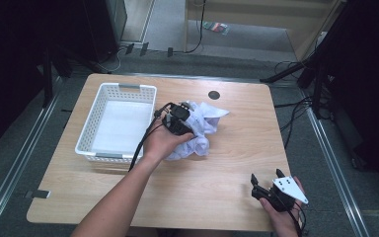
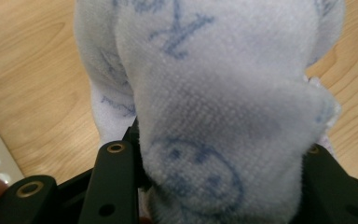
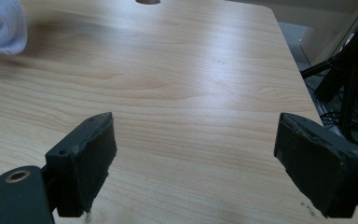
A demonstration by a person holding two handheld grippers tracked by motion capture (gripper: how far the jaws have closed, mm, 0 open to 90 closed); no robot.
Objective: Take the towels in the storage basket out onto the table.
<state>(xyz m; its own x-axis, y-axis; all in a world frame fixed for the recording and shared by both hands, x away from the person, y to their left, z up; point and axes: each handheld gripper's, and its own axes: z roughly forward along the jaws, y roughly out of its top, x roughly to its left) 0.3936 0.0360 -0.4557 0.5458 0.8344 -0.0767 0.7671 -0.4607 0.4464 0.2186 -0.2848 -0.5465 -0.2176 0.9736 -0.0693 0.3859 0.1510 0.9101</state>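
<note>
right gripper (image 1: 267, 178) rests near the front right corner of the table (image 1: 237, 163), jaws spread wide with bare wood between them, nothing held. further in, toward the table's middle, the left gripper (image 1: 178, 120) is clenched on the white cloth (image 1: 201, 129); in the left gripper view the jaws pinch a thick fold of the cloth (image 2: 214, 116), printed with faint blue marks, from both sides. the cloth sits crumpled on the wood just beside the right wall of the white basket (image 1: 91, 148), which stands toward the back left corner and looks empty. judged progress: grasp made, cloth not yet in the basket; transfer over the wall and release appear to remain.
</note>
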